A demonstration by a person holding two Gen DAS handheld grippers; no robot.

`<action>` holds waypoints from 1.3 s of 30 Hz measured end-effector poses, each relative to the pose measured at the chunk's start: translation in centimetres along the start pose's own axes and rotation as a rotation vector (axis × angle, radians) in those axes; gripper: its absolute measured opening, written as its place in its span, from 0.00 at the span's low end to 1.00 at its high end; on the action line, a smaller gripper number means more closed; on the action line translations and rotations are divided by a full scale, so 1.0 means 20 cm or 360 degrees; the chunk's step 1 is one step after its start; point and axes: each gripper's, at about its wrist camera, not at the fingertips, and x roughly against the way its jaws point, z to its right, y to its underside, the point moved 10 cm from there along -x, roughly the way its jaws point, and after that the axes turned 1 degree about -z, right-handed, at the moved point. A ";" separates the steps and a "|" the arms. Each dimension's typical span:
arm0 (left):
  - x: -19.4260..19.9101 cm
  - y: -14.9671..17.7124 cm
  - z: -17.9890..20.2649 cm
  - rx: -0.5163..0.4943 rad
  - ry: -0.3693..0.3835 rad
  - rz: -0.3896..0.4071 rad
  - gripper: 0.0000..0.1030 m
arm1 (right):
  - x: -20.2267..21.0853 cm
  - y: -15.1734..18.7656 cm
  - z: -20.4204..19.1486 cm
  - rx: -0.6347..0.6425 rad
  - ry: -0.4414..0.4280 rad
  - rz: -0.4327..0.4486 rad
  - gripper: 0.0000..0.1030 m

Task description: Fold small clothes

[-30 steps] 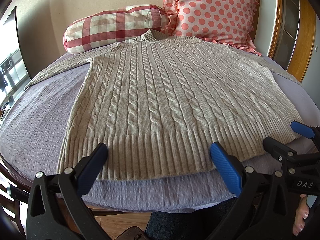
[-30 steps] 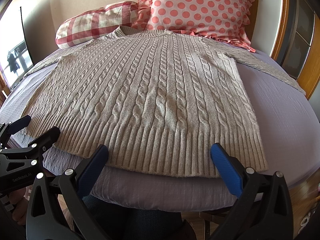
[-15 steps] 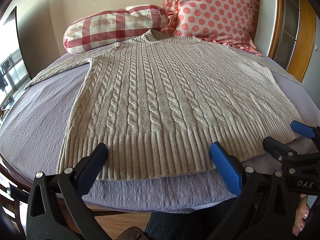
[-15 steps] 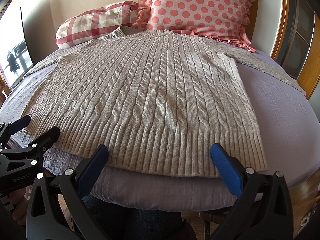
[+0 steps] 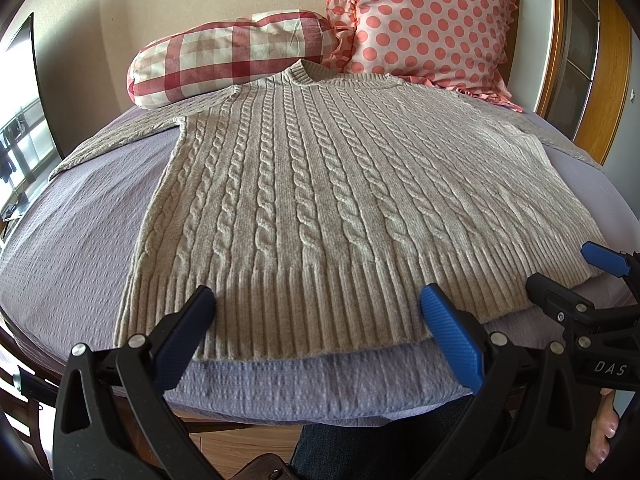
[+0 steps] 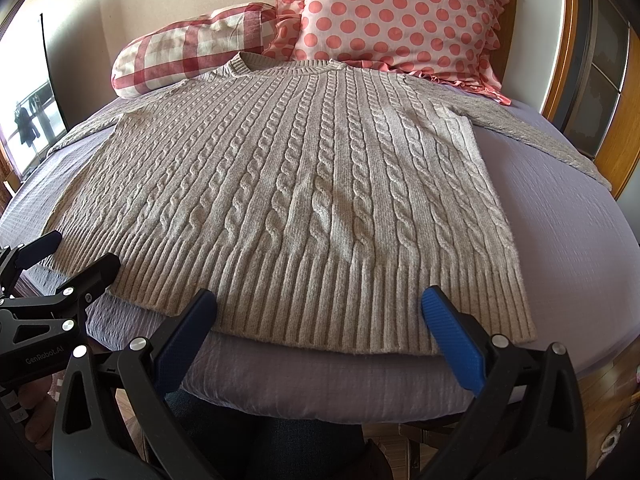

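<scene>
Grey cable-knit sweater (image 5: 320,184) is lying flat and unfolded on the lilac bed (image 5: 72,240), its neck toward the checked pillow (image 5: 224,56) and dotted pillow (image 6: 396,16). Just short of the sweater's ribbed hem, the left gripper (image 5: 316,320) and right gripper (image 6: 320,320) are hovering, jaws gaping wide, gripping nothing.
</scene>
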 end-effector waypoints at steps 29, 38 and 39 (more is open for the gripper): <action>0.00 0.00 0.00 -0.0001 -0.0001 0.0004 0.98 | 0.00 0.00 0.00 -0.0001 0.0000 0.0002 0.99; 0.00 0.00 0.00 -0.0003 0.0001 -0.0002 0.98 | 0.00 -0.01 0.00 -0.0002 -0.0002 0.0023 0.99; 0.00 0.00 0.00 -0.0007 0.0003 -0.0007 0.98 | 0.01 -0.01 0.00 -0.0001 -0.0007 0.0045 0.99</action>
